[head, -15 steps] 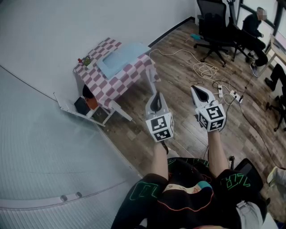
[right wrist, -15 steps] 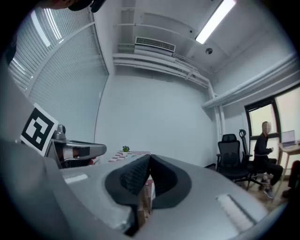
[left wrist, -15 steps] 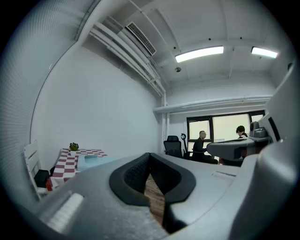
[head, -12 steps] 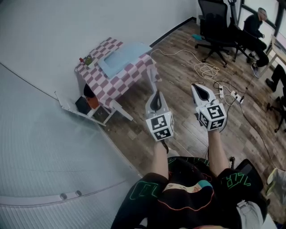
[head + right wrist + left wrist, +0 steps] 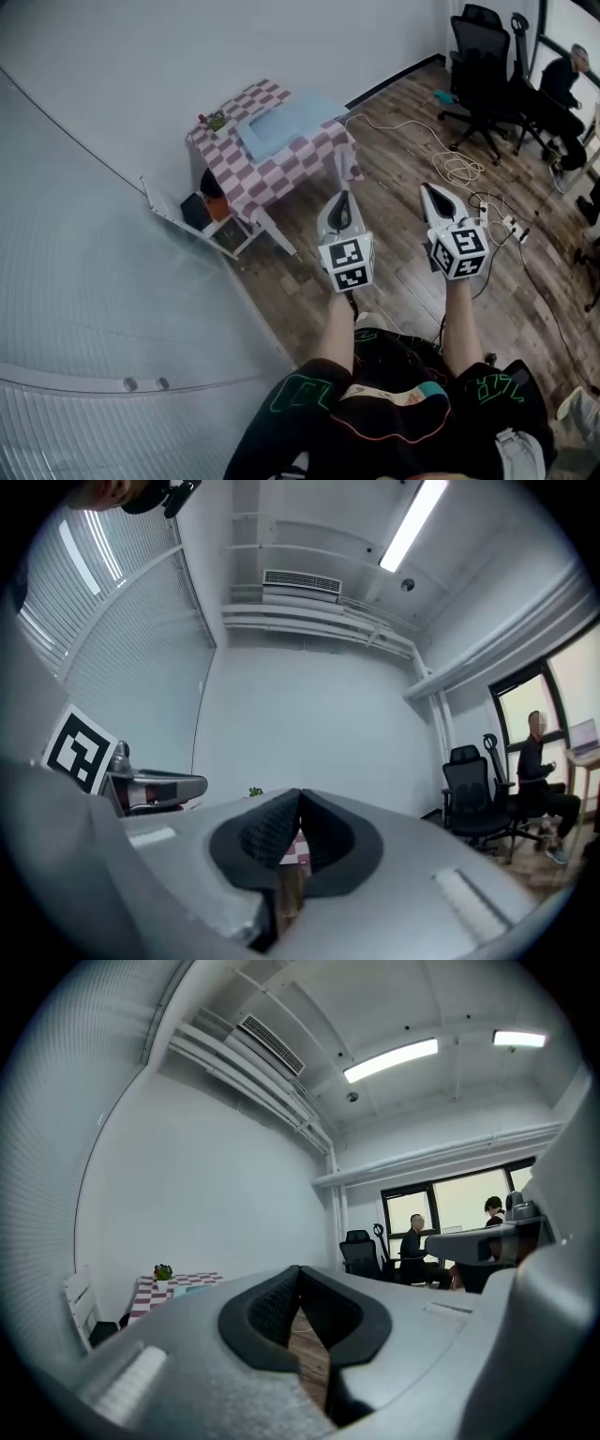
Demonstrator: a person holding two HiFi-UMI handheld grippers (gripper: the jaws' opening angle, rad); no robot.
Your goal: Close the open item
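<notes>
Open white cabinet (image 5: 190,215) beside checkered table (image 5: 281,173), left tool (image 5: 340,199) clenched empty, right tool (image 5: 430,190) clenched empty

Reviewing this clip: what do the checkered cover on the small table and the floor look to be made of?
Checkered cover: probably cloth, matte; it hangs over the edges in soft folds. Floor: wood or wood-look laminate, low sheen; brown planks with visible grain and seams, though the look alone cannot confirm real wood.
</notes>
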